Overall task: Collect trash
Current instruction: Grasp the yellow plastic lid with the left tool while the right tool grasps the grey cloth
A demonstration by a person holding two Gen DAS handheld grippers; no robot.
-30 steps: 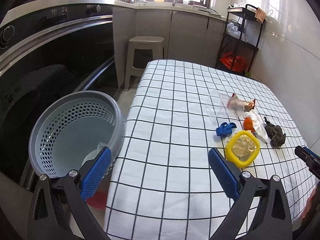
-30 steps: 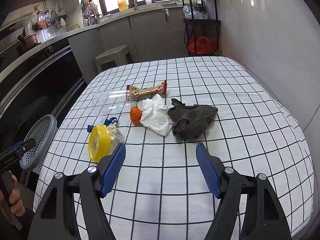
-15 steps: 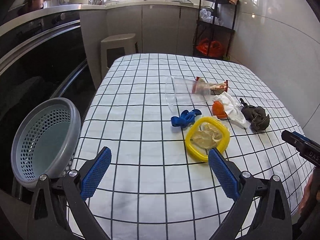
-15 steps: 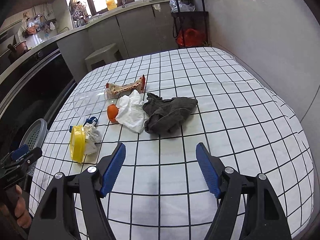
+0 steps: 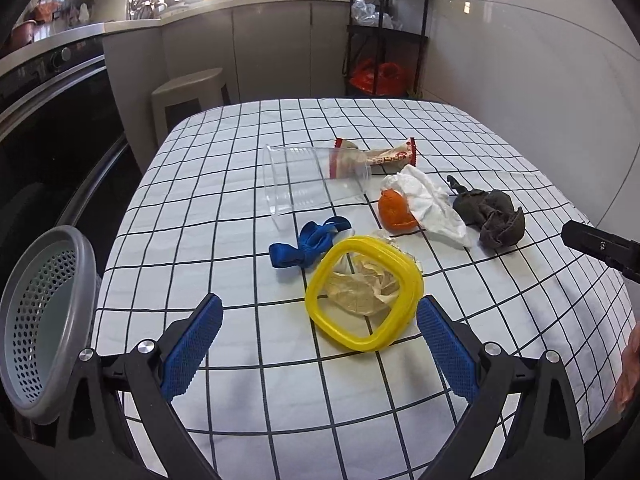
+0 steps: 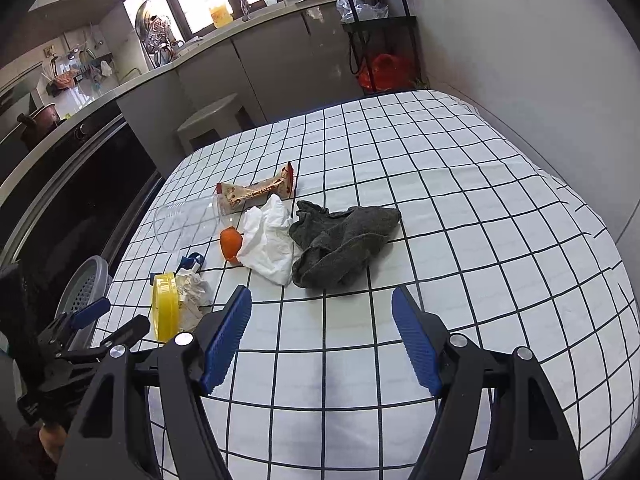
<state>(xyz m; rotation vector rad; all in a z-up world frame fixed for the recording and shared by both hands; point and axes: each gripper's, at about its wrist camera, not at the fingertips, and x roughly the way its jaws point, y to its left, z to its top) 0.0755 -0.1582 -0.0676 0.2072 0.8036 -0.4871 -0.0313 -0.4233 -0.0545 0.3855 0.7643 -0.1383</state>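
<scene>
At far left a grey perforated basket (image 5: 38, 316) hangs off the counter's (image 5: 248, 184) edge; what I see of its inside is bare. Next, a clear plastic cup (image 5: 308, 184) lies on its side with a snack wrapper (image 5: 380, 157) poking into its mouth. A yellow-rimmed lid (image 5: 362, 292) holds crumpled paper (image 5: 360, 288), a blue strap (image 5: 308, 242) just beside it. My left gripper (image 5: 318, 340) hovers with jaws released, holding nothing; my right gripper (image 6: 322, 340) likewise. Only the right view shows the grey rag (image 6: 344, 240) spread fully, beside the white tissue (image 6: 270, 240) and orange peel (image 6: 231, 243).
</scene>
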